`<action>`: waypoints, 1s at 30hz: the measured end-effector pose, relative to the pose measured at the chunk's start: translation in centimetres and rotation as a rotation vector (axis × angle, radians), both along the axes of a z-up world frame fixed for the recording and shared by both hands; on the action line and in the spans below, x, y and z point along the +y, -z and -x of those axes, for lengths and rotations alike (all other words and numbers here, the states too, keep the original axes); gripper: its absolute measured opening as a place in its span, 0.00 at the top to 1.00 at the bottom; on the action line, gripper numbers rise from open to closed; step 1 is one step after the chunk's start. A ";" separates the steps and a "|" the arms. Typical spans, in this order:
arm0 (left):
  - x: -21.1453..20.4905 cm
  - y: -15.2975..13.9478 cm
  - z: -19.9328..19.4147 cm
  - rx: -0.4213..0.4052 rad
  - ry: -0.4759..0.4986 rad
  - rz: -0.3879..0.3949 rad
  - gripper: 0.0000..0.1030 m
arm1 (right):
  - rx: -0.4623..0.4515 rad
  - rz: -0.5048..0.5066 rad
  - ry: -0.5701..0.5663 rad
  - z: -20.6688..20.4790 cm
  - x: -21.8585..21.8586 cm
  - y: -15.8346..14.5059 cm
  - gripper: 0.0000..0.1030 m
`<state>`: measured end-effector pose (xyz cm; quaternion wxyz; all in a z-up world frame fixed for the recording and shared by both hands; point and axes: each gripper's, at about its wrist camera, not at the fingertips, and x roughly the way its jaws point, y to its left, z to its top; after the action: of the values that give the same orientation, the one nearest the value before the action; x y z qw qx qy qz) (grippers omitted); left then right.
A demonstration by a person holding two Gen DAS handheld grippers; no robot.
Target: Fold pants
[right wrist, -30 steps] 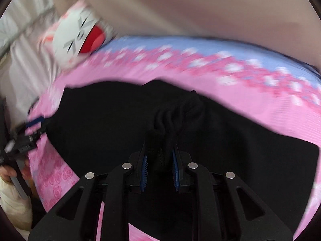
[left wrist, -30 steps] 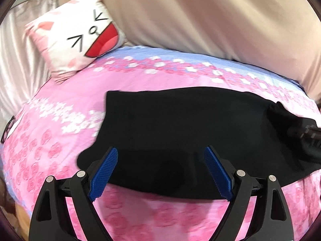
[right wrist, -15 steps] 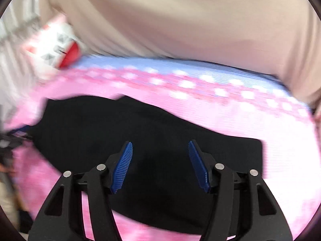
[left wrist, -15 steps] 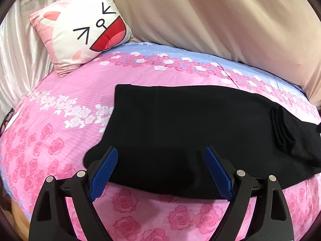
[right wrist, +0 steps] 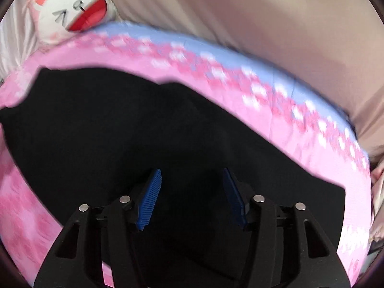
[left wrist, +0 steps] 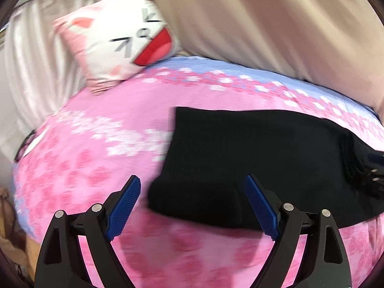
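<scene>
**Left wrist view and right wrist view: both grippers released over the black pants**

Left wrist view: the black knit pants (left wrist: 264, 158) lie flat in a long band on the pink rose-printed bed cover (left wrist: 84, 163), on the side away from the white cartoon-cat pillow (left wrist: 120, 40), which sits at the far corner of the bed. The left gripper (left wrist: 192, 206) hangs with its blue ribbed pads spread wide, grasping nothing; the rounded near corner of the pants lies just ahead of it, between the line of its two fingers. At the end of the pants farthest from the pillow, part of the other tool touches a bunched fold.

Right wrist view: the pants (right wrist: 120, 124) fill the middle of the picture, stretching from the pillow (right wrist: 72, 12) side across the bed cover (right wrist: 240, 96). The right gripper (right wrist: 192, 196) is also released, its pads apart and directly over the dark cloth; whether they touch it I cannot tell.

The step in hand appears to be choosing new grip points for the next fold. Doing it well likely means pinching both layers at matching edges, low and square to the hem, so the cloth lifts evenly without dragging the bed cover.
</scene>
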<state>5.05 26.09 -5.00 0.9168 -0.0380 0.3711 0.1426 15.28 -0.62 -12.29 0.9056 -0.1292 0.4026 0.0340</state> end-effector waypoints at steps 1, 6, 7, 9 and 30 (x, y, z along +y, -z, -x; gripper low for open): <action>1.0 -0.3 0.5 0.000 -0.020 -0.008 0.16 | -0.030 -0.017 -0.048 0.4 2.1 -1.1 0.43; 6.5 -1.3 3.8 0.005 -0.165 -0.056 0.16 | -0.050 0.116 -0.378 1.1 15.3 -0.7 0.22; 7.5 -1.3 4.5 0.007 -0.196 -0.058 0.16 | -0.055 0.151 -0.416 1.2 17.3 0.0 0.22; 8.7 -1.2 5.8 0.007 -0.236 -0.051 0.16 | -0.056 0.201 -0.483 1.4 20.9 1.5 0.22; 6.8 -3.9 5.2 -0.044 -0.176 -0.026 0.16 | 0.019 -0.342 -0.358 -1.9 15.4 -3.4 0.91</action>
<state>-0.18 32.86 -1.14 0.9092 -0.0618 0.3440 0.2265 17.17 14.75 -8.86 0.8899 -0.0429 0.3703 0.2629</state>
